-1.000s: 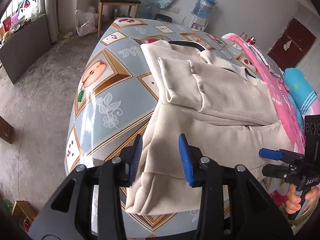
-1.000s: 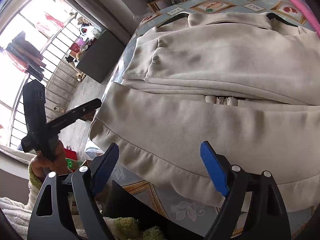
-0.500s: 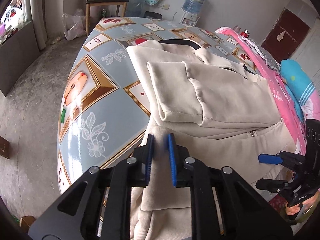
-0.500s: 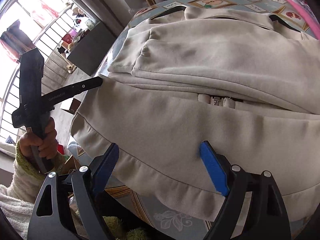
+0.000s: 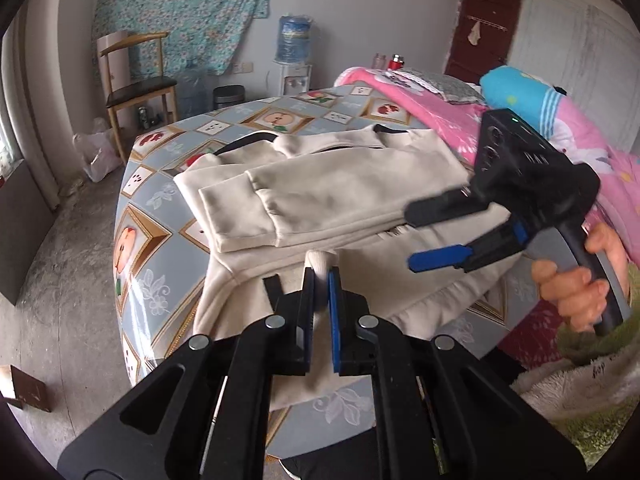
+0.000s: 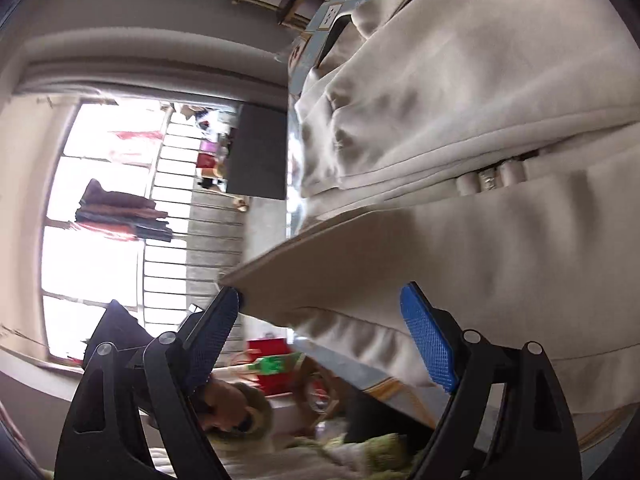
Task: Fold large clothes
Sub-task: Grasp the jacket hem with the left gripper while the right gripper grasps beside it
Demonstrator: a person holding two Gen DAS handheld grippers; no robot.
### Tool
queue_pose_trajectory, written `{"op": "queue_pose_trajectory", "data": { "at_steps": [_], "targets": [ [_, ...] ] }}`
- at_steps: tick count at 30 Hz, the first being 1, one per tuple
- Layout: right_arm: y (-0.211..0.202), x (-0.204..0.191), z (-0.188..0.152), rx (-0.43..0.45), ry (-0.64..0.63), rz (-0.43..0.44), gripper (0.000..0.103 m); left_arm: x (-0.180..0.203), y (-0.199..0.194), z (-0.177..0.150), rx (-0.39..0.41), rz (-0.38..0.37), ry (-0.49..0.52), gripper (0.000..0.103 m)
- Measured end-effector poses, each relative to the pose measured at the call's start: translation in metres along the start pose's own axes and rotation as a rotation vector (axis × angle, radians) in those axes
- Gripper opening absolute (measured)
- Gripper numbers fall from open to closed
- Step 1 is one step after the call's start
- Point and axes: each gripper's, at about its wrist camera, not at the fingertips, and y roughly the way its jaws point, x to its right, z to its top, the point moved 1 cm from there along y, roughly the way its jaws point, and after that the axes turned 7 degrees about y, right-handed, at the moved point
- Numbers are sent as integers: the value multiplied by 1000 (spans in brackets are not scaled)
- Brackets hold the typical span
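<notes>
Jacket (image 5: 360,184): cream, partly folded, lying on the patterned tabletop (image 5: 168,248), hem at the near edge.
Left tool (image 5: 320,280): pinched tight on a lifted bit of the hem.
Right tool (image 6: 320,320): spread wide over the hem, gripping nothing.
Hand (image 5: 580,288): holds the right tool's handle.

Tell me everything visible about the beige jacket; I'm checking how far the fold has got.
The beige jacket looks like soft fleece with a ribbed hem. It lies flat across the patterned table, a cuffed sleeve folded over its front and a zipper pull showing below. Its near hem hangs off the table edge. The left gripper is shut on a pinch of the hem and lifts it; the right gripper stands open by the hem, not gripping.
</notes>
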Motion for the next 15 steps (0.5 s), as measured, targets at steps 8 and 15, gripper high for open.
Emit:
{"op": "queue_pose_trajectory", "data": {
  "at_steps": [8, 15],
  "targets": [
    [45, 2, -8, -94, 99, 33, 61, 30, -7, -13, -10, -20, 65, 6],
    [58, 6, -12, -69, 98, -15, 9, 31, -10, -22, -34, -8, 57, 20]
  ]
}}
